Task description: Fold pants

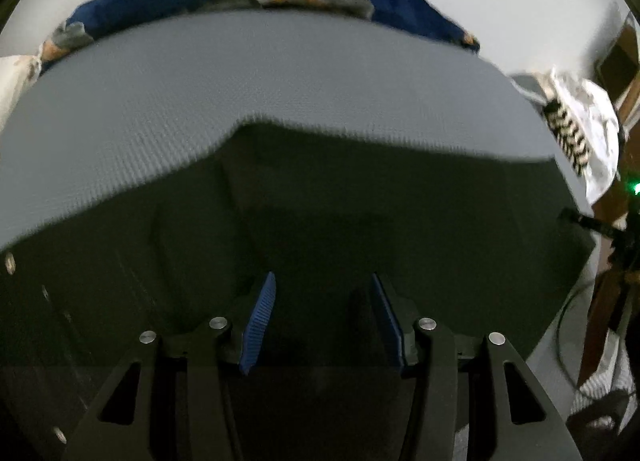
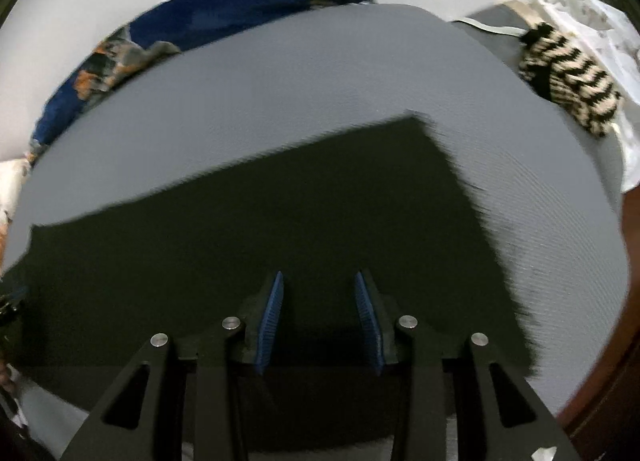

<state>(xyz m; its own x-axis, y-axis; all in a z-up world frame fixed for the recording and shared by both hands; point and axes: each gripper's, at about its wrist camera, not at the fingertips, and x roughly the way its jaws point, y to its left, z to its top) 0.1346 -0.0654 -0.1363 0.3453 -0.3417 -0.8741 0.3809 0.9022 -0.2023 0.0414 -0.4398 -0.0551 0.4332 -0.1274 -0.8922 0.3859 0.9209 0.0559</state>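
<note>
Dark green pants (image 1: 340, 213) lie flat on a grey mat (image 1: 240, 81); in the left wrist view they fill the lower half, with fold creases. In the right wrist view the pants (image 2: 280, 221) show a straight far edge and a corner at upper right. My left gripper (image 1: 322, 281) is open just above the pants, holding nothing. My right gripper (image 2: 319, 279) is open above the pants, holding nothing. Blue ribbed pads (image 1: 262, 321) line the fingers.
A blue patterned cloth (image 2: 224, 21) lies beyond the mat (image 2: 320, 81). A black-and-cream striped item (image 2: 568, 81) and white fabric (image 2: 600, 21) sit at the right. Brown furniture (image 1: 600, 321) and a cable show at the right in the left wrist view.
</note>
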